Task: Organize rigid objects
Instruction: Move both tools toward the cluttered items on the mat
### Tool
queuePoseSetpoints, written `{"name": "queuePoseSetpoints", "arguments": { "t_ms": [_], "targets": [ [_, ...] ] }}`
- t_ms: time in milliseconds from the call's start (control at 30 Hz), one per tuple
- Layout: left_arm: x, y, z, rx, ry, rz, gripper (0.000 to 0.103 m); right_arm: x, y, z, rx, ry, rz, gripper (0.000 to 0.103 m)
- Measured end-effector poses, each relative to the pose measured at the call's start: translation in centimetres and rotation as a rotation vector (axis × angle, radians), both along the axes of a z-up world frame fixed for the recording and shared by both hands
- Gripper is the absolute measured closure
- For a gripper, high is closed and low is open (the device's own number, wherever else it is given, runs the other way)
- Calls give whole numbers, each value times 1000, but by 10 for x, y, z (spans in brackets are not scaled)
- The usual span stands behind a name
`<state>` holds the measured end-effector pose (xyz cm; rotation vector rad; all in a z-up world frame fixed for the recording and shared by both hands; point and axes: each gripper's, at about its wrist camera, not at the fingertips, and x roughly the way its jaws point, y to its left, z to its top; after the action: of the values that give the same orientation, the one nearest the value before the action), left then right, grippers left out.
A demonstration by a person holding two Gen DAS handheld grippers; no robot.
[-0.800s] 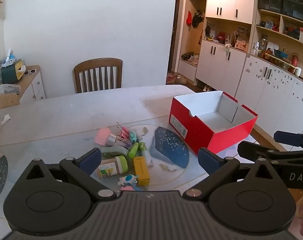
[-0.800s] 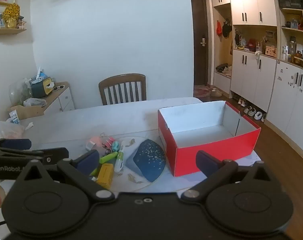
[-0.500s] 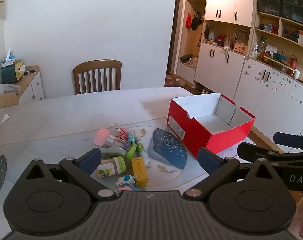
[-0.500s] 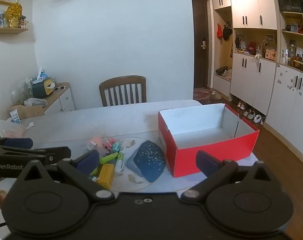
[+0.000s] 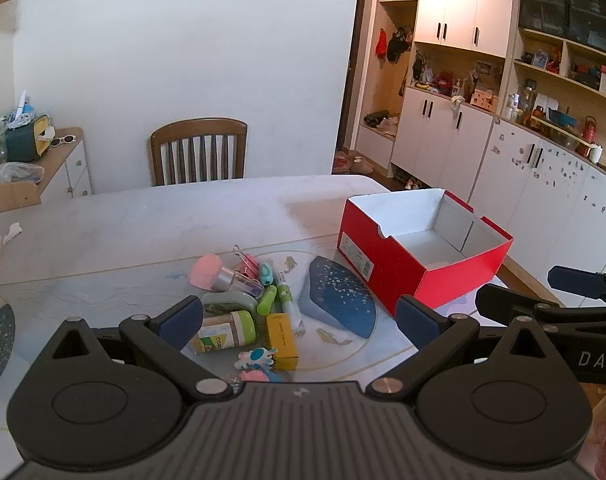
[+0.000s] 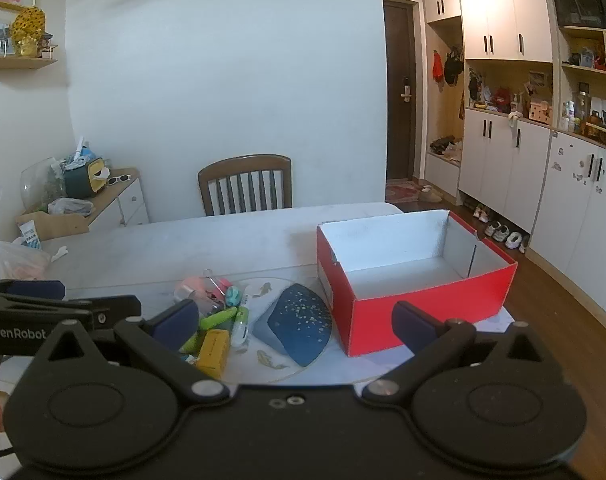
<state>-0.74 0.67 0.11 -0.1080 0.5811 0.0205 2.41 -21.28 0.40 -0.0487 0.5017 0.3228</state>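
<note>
Both grippers wide, empty: left gripper (image 5: 299,316) above near edge of clutter pile (image 5: 247,308), right gripper (image 6: 295,316) alongside, nearer red box (image 6: 415,280). Pile lies just ahead & below left one; box, still empty, far-right of pile.

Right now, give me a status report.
Left gripper and right gripper open, holding nothing. Clutter pile untouched beside red box. Box bare inside. Nothing in the way.

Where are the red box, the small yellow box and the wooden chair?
red box (image 6: 431,314): right wrist view, on its red front wall.
small yellow box (image 5: 282,335): left wrist view, on its top face.
wooden chair (image 6: 245,168): right wrist view, on its top rail.
</note>
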Motion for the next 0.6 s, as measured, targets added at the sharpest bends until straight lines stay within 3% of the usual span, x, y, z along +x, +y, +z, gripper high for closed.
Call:
{"name": "queuePoseSetpoints", "arguments": {
  "t_ms": [233,600],
  "targets": [
    [-1,1,-2,-2,-4,5,0,1,5,-1,-1,-1,9,0],
    [4,17,-9,-74,22,10,0,9,13,-6,2,7,33,0]
  ]
}}
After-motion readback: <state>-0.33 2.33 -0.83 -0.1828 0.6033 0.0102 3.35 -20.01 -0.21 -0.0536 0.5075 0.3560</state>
